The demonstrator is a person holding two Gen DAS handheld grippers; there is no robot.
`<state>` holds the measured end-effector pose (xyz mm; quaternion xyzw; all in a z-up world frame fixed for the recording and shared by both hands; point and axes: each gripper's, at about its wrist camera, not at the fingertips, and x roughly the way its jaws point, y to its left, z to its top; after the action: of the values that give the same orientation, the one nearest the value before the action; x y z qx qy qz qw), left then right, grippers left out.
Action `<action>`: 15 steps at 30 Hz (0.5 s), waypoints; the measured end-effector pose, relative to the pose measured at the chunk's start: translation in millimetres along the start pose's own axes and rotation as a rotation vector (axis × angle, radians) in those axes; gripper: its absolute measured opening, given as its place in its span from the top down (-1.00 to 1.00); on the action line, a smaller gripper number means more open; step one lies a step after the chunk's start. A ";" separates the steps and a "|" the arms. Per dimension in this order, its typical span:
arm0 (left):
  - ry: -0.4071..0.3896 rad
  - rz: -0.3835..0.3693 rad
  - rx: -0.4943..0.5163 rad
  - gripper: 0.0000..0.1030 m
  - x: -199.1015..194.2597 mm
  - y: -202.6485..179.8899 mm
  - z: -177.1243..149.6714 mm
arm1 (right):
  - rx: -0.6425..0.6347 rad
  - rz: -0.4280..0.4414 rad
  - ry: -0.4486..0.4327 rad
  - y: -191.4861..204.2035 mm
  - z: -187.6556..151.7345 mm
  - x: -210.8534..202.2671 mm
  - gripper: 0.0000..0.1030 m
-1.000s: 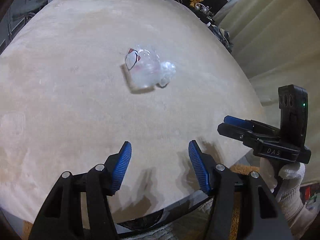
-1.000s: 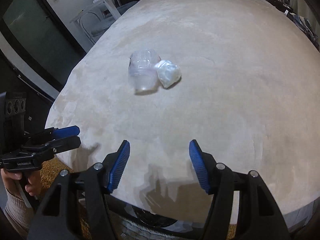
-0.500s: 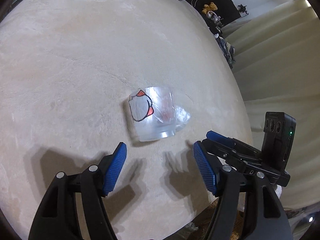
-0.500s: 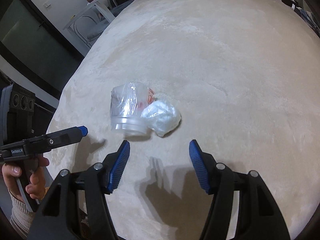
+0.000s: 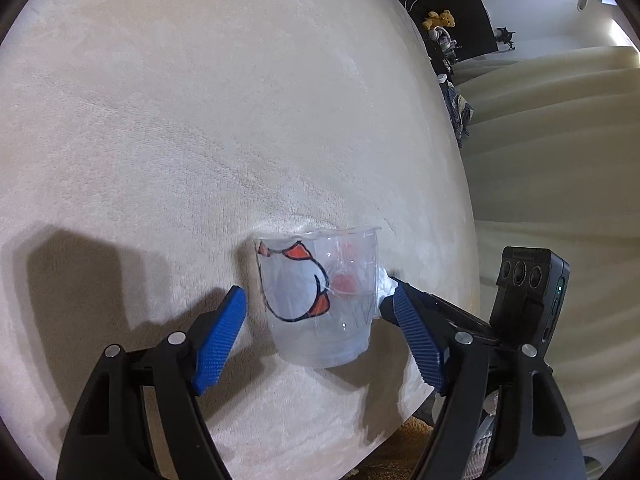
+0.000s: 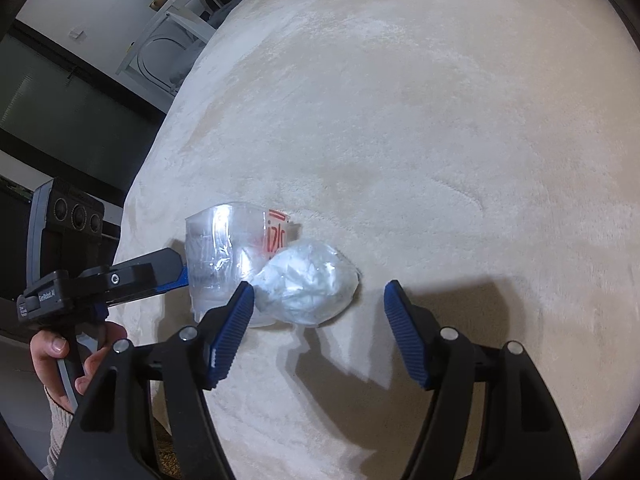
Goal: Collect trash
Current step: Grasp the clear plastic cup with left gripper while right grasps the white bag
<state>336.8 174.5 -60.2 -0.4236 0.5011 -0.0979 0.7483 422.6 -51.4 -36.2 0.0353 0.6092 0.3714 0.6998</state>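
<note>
A clear plastic cup (image 5: 320, 296) with a red and black print lies on its side on the beige bed cover (image 5: 200, 120). My left gripper (image 5: 320, 316) is open with the cup between its blue fingers, no pad touching it. A crumpled clear plastic bag (image 6: 306, 288) lies against the cup (image 6: 224, 256). My right gripper (image 6: 318, 308) is open, with the bag between its fingers; its left pad is close to the bag. In the left wrist view the bag is mostly hidden behind the cup.
The bed's near edge is just below both grippers. Cream curtains (image 5: 560, 140) hang at the right. A teddy bear (image 5: 440, 20) and cables sit far back. A white chair or rack (image 6: 172, 40) stands beyond the bed's left side.
Both grippers have moved forward over the bed. The cup now sits between the left fingers and the bag between the right fingers. Both stayed open.
</note>
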 end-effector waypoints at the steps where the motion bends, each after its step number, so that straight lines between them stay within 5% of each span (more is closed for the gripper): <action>1: 0.005 0.001 -0.002 -0.42 2.7 1.1 1.6 | -0.003 0.009 0.004 -1.0 0.3 1.0 -0.30; 15: 0.005 -0.025 0.004 -0.23 7.7 12.2 0.7 | -0.017 0.058 0.009 -3.1 -3.3 2.9 -0.08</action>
<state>337.7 178.0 -74.1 -0.4280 0.4974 -0.1095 0.7466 421.1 -53.3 -41.0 0.0453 0.6081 0.3966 0.6862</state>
